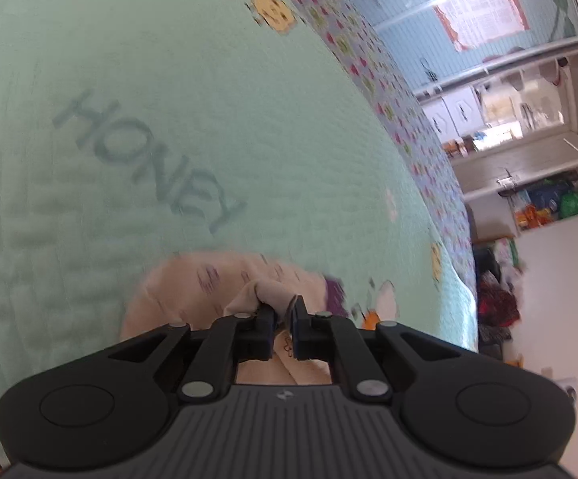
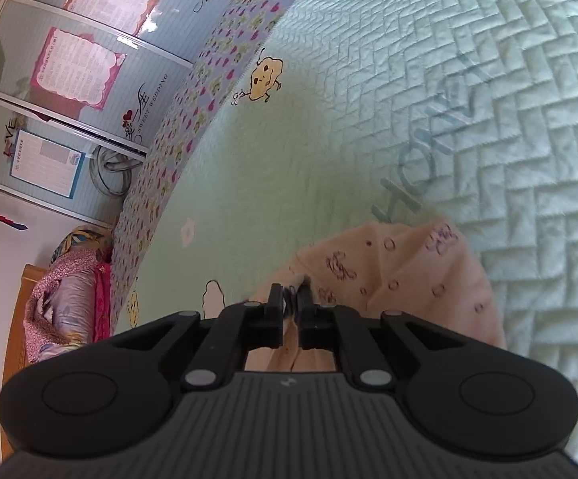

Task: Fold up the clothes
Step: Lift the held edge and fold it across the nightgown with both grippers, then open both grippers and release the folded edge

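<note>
Peach garment with purple prints lies on a mint-green quilt bordered by multicoloured hearts.

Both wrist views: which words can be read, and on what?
"HONEY": printed on the green quilt, also.
"SWEET WEDDING": wardrobe door decal.
"LOVE": red decal.
Pink-framed sheets, blue-framed sheet: too small.
Purple prints on peach garment: blurred.

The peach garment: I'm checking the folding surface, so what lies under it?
The mint quilted bedspread lies under the peach garment; the part beneath it is hidden.
</note>
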Demonstrator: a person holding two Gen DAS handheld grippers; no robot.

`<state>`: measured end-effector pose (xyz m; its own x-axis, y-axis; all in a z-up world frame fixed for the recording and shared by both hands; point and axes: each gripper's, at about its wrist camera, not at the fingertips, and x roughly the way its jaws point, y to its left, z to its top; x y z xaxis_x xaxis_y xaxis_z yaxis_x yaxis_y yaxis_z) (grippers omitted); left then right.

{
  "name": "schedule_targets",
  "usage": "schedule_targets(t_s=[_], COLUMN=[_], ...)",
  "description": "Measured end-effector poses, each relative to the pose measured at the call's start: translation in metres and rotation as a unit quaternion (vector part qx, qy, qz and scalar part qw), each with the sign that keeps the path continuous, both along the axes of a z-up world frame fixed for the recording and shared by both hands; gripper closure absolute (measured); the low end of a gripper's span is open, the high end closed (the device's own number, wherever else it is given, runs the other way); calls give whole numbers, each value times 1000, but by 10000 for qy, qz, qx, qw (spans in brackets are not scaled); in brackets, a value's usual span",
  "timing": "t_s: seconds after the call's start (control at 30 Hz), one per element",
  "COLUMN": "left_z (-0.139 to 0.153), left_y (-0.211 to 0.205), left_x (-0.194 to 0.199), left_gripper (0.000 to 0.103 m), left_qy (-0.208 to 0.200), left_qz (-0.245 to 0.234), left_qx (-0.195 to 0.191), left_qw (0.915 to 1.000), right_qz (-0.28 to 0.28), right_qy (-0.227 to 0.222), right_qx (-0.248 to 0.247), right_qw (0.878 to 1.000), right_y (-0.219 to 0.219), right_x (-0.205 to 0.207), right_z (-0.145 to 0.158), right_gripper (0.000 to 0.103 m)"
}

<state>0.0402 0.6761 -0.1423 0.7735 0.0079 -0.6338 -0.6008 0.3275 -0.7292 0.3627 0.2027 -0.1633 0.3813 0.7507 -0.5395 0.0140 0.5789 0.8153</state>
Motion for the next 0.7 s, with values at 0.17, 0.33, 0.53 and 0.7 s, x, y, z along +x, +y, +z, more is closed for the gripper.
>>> schedule_targets(t_s=[0.17, 0.33, 0.53, 0.7], left_z=[-23, -13, 8, 39], left_y=[21, 22, 24, 31], left_x=[-13, -18, -16, -10], left_gripper=[88, 69, 50, 50], left_qy=[-58, -109, -281, -461], left_qz=[596, 317, 94, 426], left_qx=[-848, -674, -389, 408], left_qw=[9946, 9972, 9988, 9972], right_qz=[-224, -63, 1226, 1995], right_qy=[147, -584, -1776, -2235], right_qx=[228, 92, -568, -895], right_qw=[9994, 9982, 9748, 9499], right_y=[1, -7, 15, 46], right_x=[18, 1, -63, -85], right_z=[-8, 2, 28, 33], right_gripper=[52, 47, 47, 47])
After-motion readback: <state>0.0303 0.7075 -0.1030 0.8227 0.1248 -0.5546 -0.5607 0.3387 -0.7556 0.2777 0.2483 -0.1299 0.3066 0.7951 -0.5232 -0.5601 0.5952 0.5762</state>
